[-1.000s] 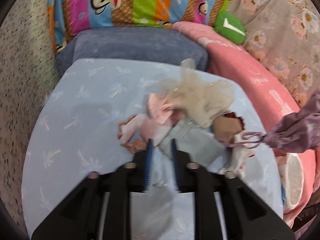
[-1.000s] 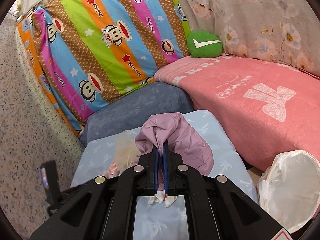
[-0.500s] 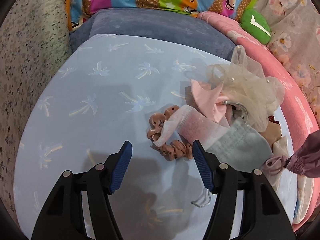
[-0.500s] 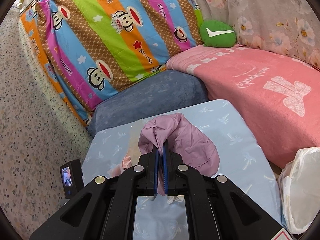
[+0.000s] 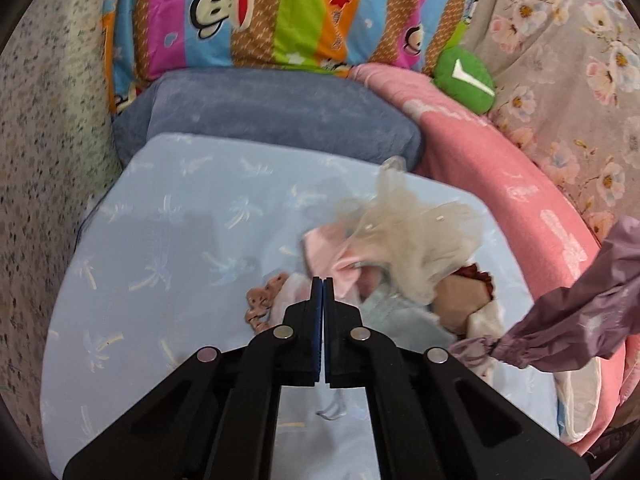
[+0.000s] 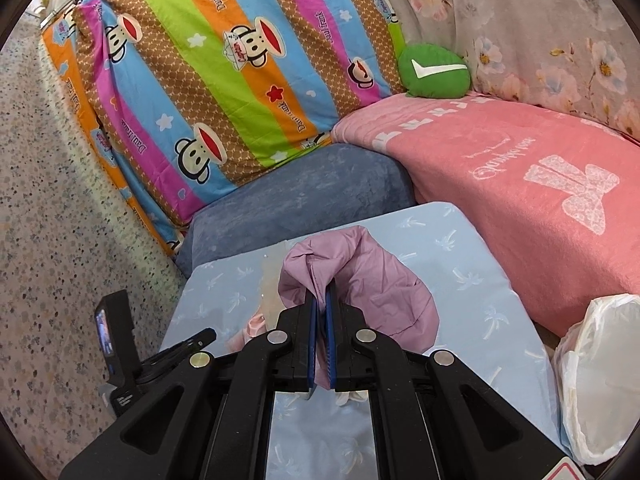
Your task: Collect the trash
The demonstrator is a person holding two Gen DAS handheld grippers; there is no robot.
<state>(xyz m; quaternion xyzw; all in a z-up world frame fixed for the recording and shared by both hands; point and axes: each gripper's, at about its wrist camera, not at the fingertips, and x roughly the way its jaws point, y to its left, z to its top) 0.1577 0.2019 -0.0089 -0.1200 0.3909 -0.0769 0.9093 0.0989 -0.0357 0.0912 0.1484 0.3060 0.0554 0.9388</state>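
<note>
Left wrist view: the left gripper (image 5: 322, 280), jaws pressed together with nothing visibly between them, hovers over a pale blue table cover printed with palm trees (image 5: 168, 248). Its blue pads (image 5: 317, 308) point at a heap of trash on the cover's right half: a crumpled beige mesh net (image 5: 416, 240) on top, a pink cloth scrap (image 5: 328, 256) beneath it, a brown scalloped paper piece (image 5: 264, 300) just left of the tips, and a tan wrapper (image 5: 456, 300) to the right. Whether the tips touch the heap cannot be told.

Right wrist view: the right gripper (image 6: 321, 300) is clamped on a fold of a mauve drawstring fabric bag (image 6: 372, 276), which bulges above the same blue cover. The bag also enters the left view from the right edge (image 5: 580, 312). A white plastic-lined bin (image 6: 600, 376) stands beside the table's right edge, next to a pink blanket (image 6: 520, 184). A round green cushion (image 6: 434, 72) and a striped monkey-print quilt (image 6: 224, 80) lie behind.
</note>
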